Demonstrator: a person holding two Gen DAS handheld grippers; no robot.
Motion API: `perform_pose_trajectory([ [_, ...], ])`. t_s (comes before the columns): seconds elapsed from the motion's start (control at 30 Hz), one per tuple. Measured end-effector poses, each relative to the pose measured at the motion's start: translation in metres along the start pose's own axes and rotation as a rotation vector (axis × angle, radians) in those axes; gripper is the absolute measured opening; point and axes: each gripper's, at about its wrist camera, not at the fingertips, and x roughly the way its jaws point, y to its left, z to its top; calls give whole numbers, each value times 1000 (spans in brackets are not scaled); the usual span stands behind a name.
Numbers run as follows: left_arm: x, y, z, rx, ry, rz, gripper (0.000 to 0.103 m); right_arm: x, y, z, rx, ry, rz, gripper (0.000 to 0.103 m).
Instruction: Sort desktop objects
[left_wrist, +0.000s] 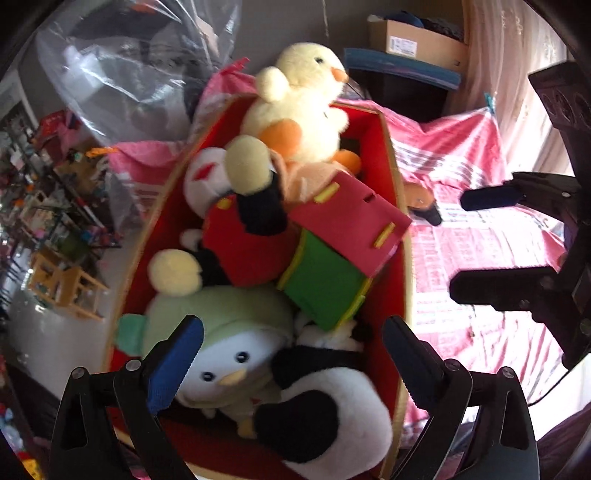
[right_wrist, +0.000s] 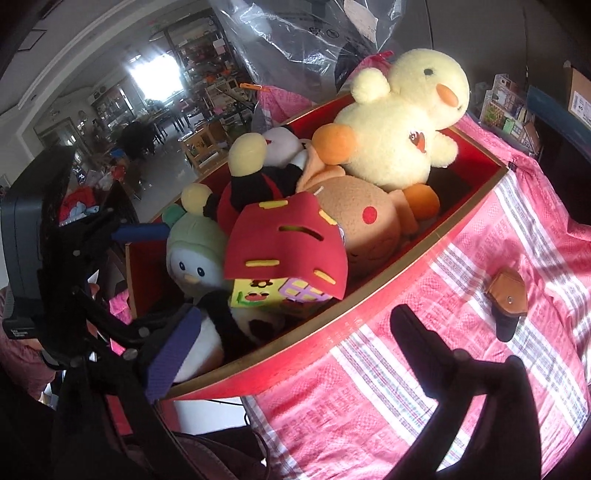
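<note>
A red box (left_wrist: 392, 147) (right_wrist: 369, 295) on a pink checked cloth is heaped with soft toys. A yellow chick (left_wrist: 295, 110) (right_wrist: 399, 122) sits at its far end. A foam house with a red roof (left_wrist: 332, 266) (right_wrist: 288, 251) lies on top in the middle. A penguin in a green hat (left_wrist: 229, 354) (right_wrist: 192, 254) and a black-and-white plush (left_wrist: 332, 398) fill the near end. My left gripper (left_wrist: 293, 332) hovers open over those two, gripping nothing. My right gripper (right_wrist: 295, 354) (left_wrist: 458, 243) stands open beside the box's long wall, empty.
A small brown and black pouch (right_wrist: 506, 299) (left_wrist: 421, 203) lies on the pink cloth (right_wrist: 406, 387) right of the box. A clear plastic bag (left_wrist: 129, 74) rises behind the box. A cardboard carton (left_wrist: 417, 40) and a dark shelf stand at the back right.
</note>
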Motion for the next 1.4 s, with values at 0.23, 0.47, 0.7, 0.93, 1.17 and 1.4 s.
perform_pose_trajectory([
  [0.23, -51, 18, 14, 32, -123, 55, 98, -15, 29, 12, -69, -32, -41, 103],
  [0.47, -58, 28, 3, 14, -196, 109, 98, -12, 63, 16, -142, -14, -74, 103],
  [0.7, -20, 30, -6, 8, -83, 52, 98, 11, 69, 13, -124, 73, -130, 103],
  [0.93, -10, 29, -8, 31, -68, 32, 98, 17, 68, 11, -106, 100, -181, 103],
  [1.17, 4, 30, -17, 57, -30, 52, 98, 28, 71, 7, -127, 122, -231, 103],
  [1.4, 6, 35, -19, 49, -20, 54, 98, 40, 77, 6, -179, 155, -273, 103],
])
